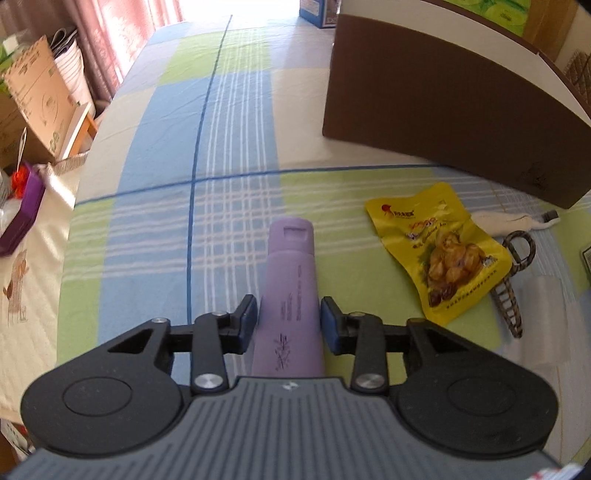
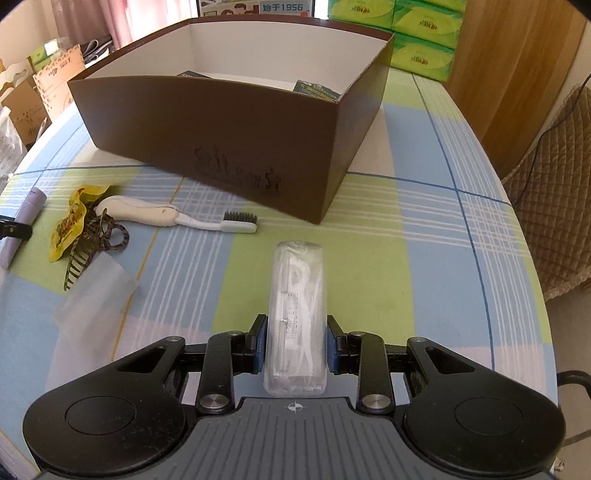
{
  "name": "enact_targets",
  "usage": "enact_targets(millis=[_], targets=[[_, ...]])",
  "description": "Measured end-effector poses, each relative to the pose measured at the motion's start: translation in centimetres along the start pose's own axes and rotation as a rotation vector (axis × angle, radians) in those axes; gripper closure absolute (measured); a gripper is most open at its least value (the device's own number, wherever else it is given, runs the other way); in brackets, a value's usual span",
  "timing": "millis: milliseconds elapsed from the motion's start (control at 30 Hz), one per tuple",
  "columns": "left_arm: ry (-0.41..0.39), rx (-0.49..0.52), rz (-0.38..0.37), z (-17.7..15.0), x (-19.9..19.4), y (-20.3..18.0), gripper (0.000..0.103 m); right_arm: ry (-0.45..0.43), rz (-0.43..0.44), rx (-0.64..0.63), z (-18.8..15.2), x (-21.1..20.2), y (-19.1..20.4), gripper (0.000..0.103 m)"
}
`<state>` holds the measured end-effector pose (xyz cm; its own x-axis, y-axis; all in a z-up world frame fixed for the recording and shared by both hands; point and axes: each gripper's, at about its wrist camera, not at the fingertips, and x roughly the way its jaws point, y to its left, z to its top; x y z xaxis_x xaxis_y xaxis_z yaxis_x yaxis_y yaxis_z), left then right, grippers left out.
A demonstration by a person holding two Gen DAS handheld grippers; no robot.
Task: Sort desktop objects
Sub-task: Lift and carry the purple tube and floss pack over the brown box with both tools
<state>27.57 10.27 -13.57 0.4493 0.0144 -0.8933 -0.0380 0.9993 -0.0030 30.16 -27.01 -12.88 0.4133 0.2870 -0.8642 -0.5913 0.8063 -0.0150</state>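
- On my far left, the left gripper [image 1: 289, 320] has its fingers [image 1: 246, 322] pressed against both sides of a lilac tube [image 1: 290, 291]; the tube points away from me, cap end forward, over the checked cloth of the tabletop [image 1: 166, 229]. I can't tell whether the tube is lifted or resting on the cloth.
- Just right of the tube lies a yellow snack pouch [image 1: 439, 251], flat on the cloth.
- Touching the pouch's right edge is a patterned hair claw clip [image 1: 511, 280], partly tucked under the pouch in the right wrist view.
- Behind the clip I see a white folding toothbrush [image 2: 173, 218], dark bristles pointing right, lying just in front of the box.
- Near the clip, on my side of it, a clear plastic sheet [image 2: 96, 299] lies on the cloth.
- The brown open box [image 2: 229, 136] stands at the back of the tabletop, white inside, with a few printed items at the bottom that I can't identify.
- Further right, the right gripper [image 2: 296, 343] is clamped on a clear plastic packet [image 2: 297, 314], its fingers [image 2: 258, 343] touching both long sides; the packet points toward the box's near corner, well apart from it.
- Behind the box stand green tissue packs [image 2: 421, 33].
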Motion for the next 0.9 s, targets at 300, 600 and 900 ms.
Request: enact_targets(millis=[300, 600, 900], targets=[[-0.014, 0.008, 0.009, 0.8, 0.7, -0.9, 0.051, -0.005, -0.005, 0.022, -0.1, -0.1, 0.0, 0.074], [-0.022, 0.056, -0.049, -0.8, -0.5, -2.0, 0.074, -0.017, -0.005, 0.031, -0.1, -0.1, 0.2, 0.072], [-0.025, 0.023, -0.087, -2.3, -2.7, -1.7, 0.074, -0.015, -0.006, -0.008, 0.0, -0.1, 1.2, 0.076]])
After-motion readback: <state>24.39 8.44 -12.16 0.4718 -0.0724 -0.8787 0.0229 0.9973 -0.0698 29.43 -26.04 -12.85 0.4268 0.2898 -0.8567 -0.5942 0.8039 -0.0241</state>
